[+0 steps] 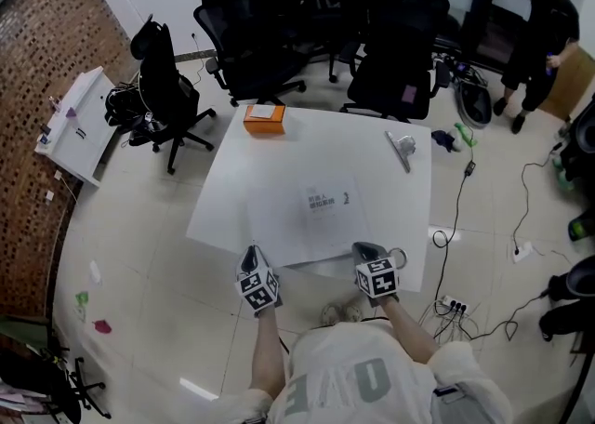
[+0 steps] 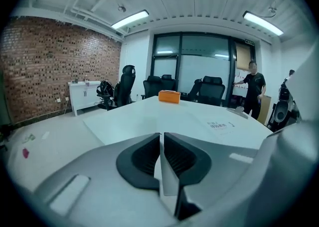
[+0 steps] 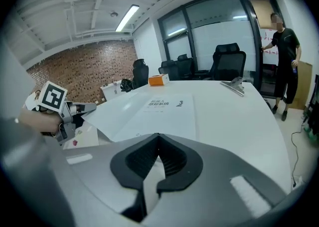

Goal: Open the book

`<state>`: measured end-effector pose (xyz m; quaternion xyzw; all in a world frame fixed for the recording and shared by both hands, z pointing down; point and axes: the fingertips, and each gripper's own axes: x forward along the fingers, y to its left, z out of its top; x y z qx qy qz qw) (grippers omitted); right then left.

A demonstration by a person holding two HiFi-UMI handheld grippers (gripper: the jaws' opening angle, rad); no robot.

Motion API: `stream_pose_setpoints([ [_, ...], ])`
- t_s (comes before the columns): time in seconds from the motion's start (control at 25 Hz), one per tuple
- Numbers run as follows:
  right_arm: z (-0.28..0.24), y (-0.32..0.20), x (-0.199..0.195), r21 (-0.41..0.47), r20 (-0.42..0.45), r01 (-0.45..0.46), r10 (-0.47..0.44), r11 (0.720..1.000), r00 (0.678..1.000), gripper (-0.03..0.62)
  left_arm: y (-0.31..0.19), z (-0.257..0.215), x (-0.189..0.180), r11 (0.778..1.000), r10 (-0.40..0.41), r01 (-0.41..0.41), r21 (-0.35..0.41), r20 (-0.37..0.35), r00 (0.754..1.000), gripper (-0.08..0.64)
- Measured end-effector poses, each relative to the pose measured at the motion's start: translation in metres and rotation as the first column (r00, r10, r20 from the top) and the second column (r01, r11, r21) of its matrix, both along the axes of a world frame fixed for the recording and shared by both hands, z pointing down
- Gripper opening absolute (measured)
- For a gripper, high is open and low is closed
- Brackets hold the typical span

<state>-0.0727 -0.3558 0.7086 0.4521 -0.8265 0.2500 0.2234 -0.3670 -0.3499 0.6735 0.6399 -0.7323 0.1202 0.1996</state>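
Both empty: left tool (image 1: 253, 257) is sitting slightly spread, right tool (image 1: 368, 251) pressed together, hanging at the near edge of the surface (image 1: 376, 166), where the closed book (image 1: 311, 218) is lying flat. I'd be sliding a tip under just the cover.

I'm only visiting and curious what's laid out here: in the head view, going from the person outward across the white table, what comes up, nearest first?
Left tongs and right tongs → white book → metal clip → orange box → black chairs.
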Motion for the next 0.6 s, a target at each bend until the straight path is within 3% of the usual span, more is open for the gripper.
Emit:
stream_pose_setpoints([
  [0.2,0.01,-0.003,0.004,-0.033,0.009,-0.032,0.032,0.999,0.999,0.005,-0.004,0.017,-0.006,1.0,-0.002,0.002,-0.031,0.001,1.0,0.046],
  [0.36,0.014,-0.002,0.009,-0.047,-0.001,-0.047,0.047,0.998,0.999,0.003,0.0,0.036,-0.009,0.996,-0.018,0.012,-0.088,-0.074,0.997,0.046],
  [0.48,0.014,0.0,0.009,-0.041,-0.01,-0.039,0.038,0.998,0.999,0.005,0.009,0.044,-0.016,0.992,-0.055,0.05,-0.118,-0.038,0.998,0.02],
  [0.6,0.014,0.0,0.007,-0.035,-0.007,-0.027,0.027,0.999,1.0,0.003,0.02,0.039,-0.028,0.99,-0.111,0.11,-0.093,-0.009,0.994,0.018],
])
